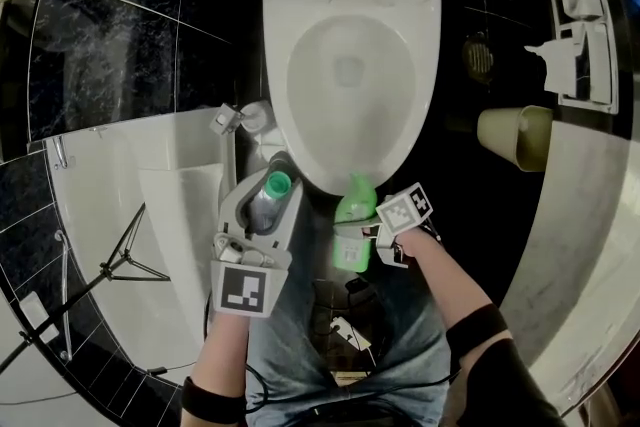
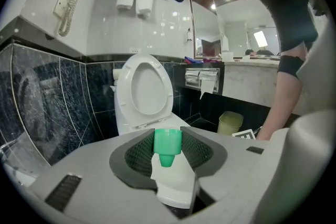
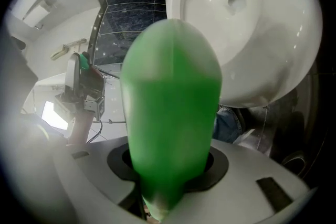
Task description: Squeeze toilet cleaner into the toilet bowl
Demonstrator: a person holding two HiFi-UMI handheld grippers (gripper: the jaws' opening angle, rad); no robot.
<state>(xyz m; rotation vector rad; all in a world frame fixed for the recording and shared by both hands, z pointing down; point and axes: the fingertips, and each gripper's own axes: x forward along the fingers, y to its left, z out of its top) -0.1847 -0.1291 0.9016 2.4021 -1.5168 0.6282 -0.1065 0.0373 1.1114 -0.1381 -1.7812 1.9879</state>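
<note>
The white toilet bowl (image 1: 292,100) stands open with its seat and lid up. My right gripper (image 1: 358,235) is shut on a green toilet cleaner bottle (image 1: 355,203), held at the bowl's front rim. In the right gripper view the bottle (image 3: 170,113) fills the middle between the jaws of the gripper (image 3: 168,178), and the bowl's outer wall (image 3: 262,34) lies close behind it. To the left of the bowl's front, my left gripper (image 1: 272,187) is shut on a green cap (image 1: 277,183). In the left gripper view the cap (image 2: 167,142) sits on a white piece between the jaws of the gripper (image 2: 168,155).
A beige bin (image 1: 515,137) stands on the dark floor right of the toilet, with a floor drain (image 1: 478,55) beside it. Paper holders (image 1: 575,25) hang on the right wall. A white ledge (image 1: 130,175) and a black stand (image 1: 100,275) are at the left. My jeans-clad legs are below.
</note>
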